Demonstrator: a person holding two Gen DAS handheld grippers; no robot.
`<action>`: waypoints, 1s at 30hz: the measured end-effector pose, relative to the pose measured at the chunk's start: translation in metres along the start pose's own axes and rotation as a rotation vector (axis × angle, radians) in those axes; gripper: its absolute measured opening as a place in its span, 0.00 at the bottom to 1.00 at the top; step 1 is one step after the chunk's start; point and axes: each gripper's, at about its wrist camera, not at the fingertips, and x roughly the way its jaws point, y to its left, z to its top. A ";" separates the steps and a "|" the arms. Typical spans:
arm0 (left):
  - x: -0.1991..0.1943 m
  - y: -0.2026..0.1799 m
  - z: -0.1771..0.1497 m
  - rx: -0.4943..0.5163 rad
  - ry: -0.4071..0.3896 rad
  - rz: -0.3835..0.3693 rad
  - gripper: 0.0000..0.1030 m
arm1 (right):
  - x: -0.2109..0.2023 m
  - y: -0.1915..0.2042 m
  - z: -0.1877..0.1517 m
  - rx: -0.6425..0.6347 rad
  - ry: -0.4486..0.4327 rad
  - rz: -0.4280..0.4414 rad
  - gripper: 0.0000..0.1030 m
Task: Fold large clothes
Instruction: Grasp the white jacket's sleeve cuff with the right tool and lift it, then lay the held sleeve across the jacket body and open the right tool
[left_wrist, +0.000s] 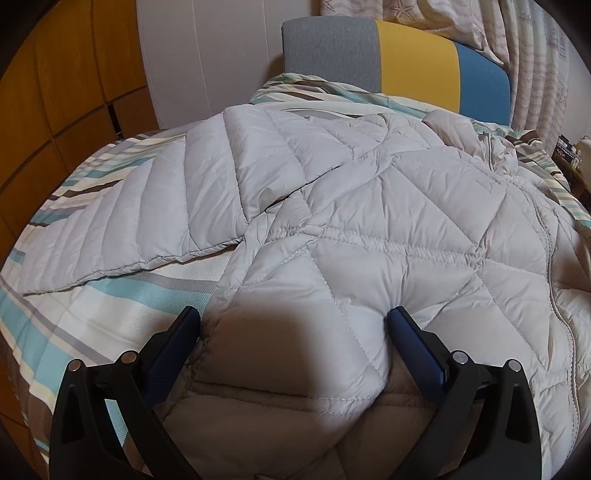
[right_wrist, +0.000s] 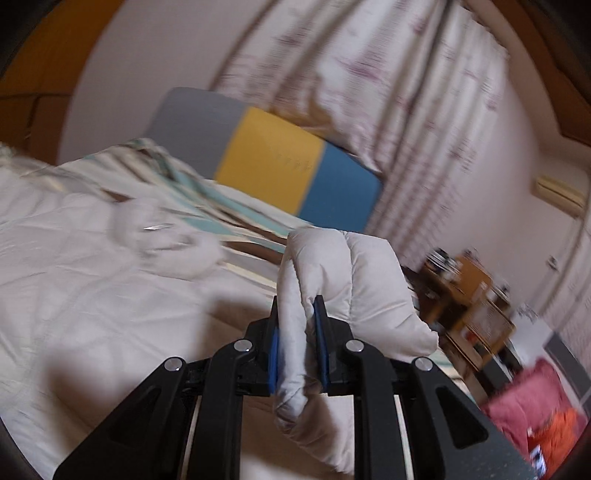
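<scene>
A pale grey quilted down jacket (left_wrist: 369, 206) lies spread over a striped bed cover (left_wrist: 110, 306), one sleeve (left_wrist: 155, 206) stretched to the left. My left gripper (left_wrist: 293, 321) points down at the jacket's near hem. Its jaws stand wide, with puffy fabric bulging between the blue pads (left_wrist: 410, 343). In the blurred right wrist view, my right gripper (right_wrist: 297, 306) is shut on a bunched fold of the jacket (right_wrist: 354, 273), lifted off the bed. The rest of the jacket (right_wrist: 92, 266) trails away to the left.
A grey, yellow and blue headboard (left_wrist: 417, 62) stands at the far end of the bed, with patterned curtains (right_wrist: 388, 92) behind. Wooden cupboards (left_wrist: 55, 92) line the left. A cluttered wooden shelf (right_wrist: 472, 302) and a red and orange heap (right_wrist: 535, 410) are at the right.
</scene>
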 end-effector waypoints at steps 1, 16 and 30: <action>0.000 0.000 0.000 -0.001 0.000 -0.001 0.97 | 0.001 0.010 0.003 -0.015 -0.007 0.034 0.15; 0.000 0.002 -0.001 -0.018 -0.001 -0.017 0.97 | -0.010 0.165 0.015 -0.274 -0.068 0.393 0.52; -0.024 0.005 0.013 -0.067 0.005 -0.051 0.97 | -0.080 0.129 0.010 -0.280 -0.331 0.554 0.76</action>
